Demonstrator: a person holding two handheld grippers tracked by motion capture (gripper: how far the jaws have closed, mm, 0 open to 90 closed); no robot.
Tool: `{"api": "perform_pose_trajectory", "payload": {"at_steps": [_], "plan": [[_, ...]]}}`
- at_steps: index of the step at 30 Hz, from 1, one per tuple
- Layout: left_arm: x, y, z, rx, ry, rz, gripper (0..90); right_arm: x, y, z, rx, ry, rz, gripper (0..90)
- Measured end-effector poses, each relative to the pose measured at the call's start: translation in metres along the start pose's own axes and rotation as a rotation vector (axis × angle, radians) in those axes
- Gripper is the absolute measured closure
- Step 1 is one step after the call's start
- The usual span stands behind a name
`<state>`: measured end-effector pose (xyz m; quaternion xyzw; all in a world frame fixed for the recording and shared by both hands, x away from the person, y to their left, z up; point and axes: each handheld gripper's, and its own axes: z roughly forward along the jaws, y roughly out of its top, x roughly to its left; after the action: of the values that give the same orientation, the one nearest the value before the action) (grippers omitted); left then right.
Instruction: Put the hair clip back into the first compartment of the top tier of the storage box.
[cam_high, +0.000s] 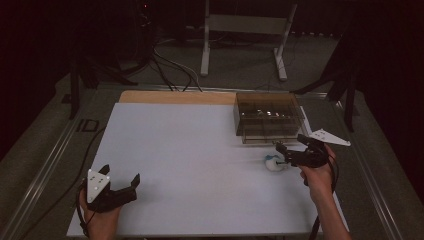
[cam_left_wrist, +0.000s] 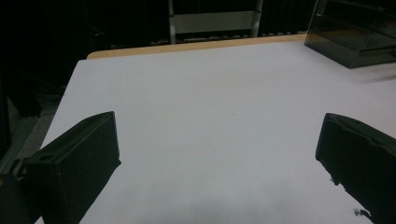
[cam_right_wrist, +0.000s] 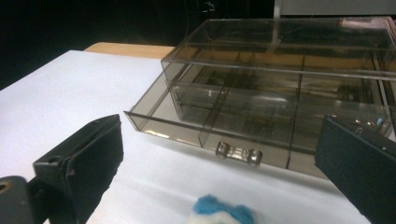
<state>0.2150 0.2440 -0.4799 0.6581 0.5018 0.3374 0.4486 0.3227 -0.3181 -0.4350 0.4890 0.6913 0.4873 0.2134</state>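
White-blue ball (cam_right_wrist: 219, 213) cut off betw wide right tongs (cam_right_wrist: 219, 154); left tongs (cam_left_wrist: 219, 154) wide, empty.

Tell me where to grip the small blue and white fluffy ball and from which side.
Grip the fluffy ball across its middle, coming down from above and the near side. It looks round and soft, sits free on the white table, and the right gripper hangs open beside it.

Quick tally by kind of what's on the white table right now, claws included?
Claws: 2, left claw and right claw, both open
Smoky clear drawer boxes: 1, drawer box, bottom drawer pulled out
Blue-and-white fluffy balls: 1, fluffy ball
Total: 4
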Motion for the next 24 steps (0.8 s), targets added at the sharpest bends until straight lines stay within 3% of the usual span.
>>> {"api": "perform_pose_trajectory", "payload": {"at_steps": [24], "plan": [[-0.001, 0.000, 0.000, 0.001, 0.001, -0.001, 1.1, -0.004, -0.032, -0.002, 0.087, -0.015, 0.054, 1.3]]}}
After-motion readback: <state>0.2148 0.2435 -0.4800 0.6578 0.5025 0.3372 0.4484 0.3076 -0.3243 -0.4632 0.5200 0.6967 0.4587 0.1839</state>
